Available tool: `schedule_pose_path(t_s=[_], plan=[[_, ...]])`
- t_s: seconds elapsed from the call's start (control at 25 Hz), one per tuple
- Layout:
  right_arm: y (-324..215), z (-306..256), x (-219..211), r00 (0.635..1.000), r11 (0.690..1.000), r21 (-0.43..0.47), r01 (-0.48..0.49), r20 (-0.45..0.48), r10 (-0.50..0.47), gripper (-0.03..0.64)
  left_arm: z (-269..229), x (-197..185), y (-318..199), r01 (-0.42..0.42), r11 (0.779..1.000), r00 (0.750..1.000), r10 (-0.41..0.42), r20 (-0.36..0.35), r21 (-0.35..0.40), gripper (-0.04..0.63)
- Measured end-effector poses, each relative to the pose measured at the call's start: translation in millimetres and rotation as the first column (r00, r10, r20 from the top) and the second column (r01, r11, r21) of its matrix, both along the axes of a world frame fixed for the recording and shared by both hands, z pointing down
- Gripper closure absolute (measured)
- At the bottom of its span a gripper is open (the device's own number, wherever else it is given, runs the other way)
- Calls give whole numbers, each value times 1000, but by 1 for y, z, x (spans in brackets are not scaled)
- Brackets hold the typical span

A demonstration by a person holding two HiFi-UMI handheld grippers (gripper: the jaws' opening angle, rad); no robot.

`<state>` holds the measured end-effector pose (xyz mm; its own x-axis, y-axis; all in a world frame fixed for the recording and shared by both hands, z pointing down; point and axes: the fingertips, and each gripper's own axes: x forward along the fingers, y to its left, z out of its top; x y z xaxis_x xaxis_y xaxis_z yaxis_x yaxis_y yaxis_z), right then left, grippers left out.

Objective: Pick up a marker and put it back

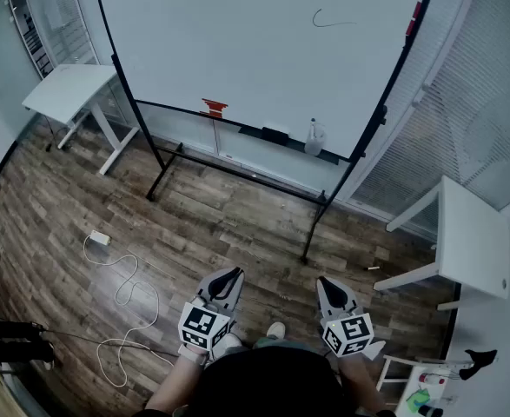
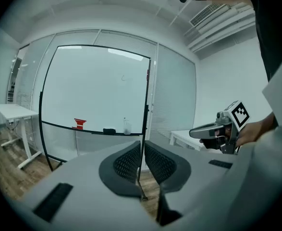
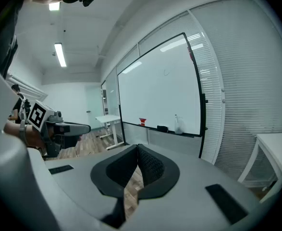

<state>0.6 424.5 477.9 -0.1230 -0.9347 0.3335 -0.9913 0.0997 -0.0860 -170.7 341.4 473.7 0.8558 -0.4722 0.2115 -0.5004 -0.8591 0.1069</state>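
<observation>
Left tool [image 1: 229, 274] and right tool [image 1: 324, 281] face whiteboard [image 1: 255, 50], closed.

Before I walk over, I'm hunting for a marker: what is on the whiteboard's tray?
On the tray sit a red object, a black block and a clear container. Whether the container holds anything is too small to tell from here.

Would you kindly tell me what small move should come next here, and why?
Probably step forward toward the whiteboard tray. Both the left hand-held gripper and right hand-held gripper are shut, empty and held close to the body, with wood floor between them and the tray. Which item there is a marker is too small to tell.
</observation>
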Motion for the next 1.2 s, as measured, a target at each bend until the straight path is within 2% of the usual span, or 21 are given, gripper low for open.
schedule_pose_path(t_s=[0.32,0.52,0.68,0.76,0.92,1.2], plan=[[-14,1,52,999,999,29,17,28,-17,588,-9,56,-14,6,999,1000,-7,12,36,574],[-35,0,79,999,997,60,46,17,-48,583,-11,81,-28,35,999,999,-35,17,26,575],[-59,2,89,997,996,69,64,28,-67,520,-1,88,-41,51,999,998,-51,37,4,575],[-75,6,91,997,995,66,70,29,-72,514,4,88,-53,53,999,998,-52,41,-4,575],[-123,14,94,998,997,58,52,23,-53,497,13,86,-101,49,999,998,-48,36,-19,574],[-240,13,106,999,998,34,-47,-16,47,499,21,83,-231,-13,999,1000,14,20,-42,575]])
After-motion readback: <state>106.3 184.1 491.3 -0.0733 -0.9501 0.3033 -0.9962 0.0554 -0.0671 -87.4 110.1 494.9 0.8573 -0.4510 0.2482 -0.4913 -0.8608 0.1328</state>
